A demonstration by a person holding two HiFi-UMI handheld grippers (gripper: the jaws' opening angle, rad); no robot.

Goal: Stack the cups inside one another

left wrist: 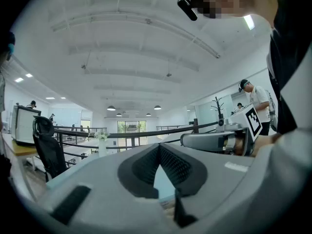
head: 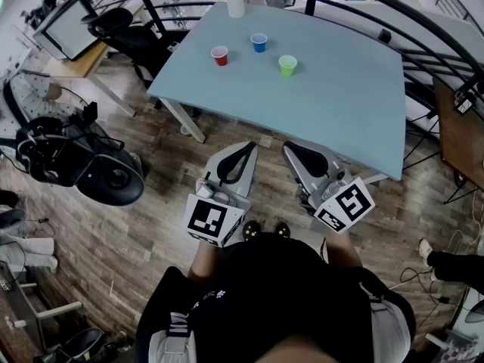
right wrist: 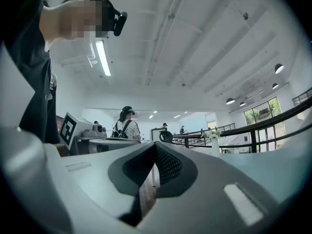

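Note:
Three small cups stand apart on the pale blue table (head: 340, 112): a red cup (head: 219, 55) at the left, a blue cup (head: 259, 42) in the middle further back, and a green cup (head: 287, 65) at the right. Both grippers are held low in front of the person, short of the table's near edge and far from the cups. My left gripper (head: 248, 150) (left wrist: 158, 146) has its jaws together with nothing between them. My right gripper (head: 292, 150) (right wrist: 156, 146) is likewise shut and empty. No cup shows in either gripper view.
A white vase (head: 235, 2) with flowers stands at the table's far edge. A black office chair (head: 125, 29) and a desk are at the far left. Black equipment (head: 83, 165) lies on the wooden floor at the left. A dark railing (head: 423, 21) curves behind the table.

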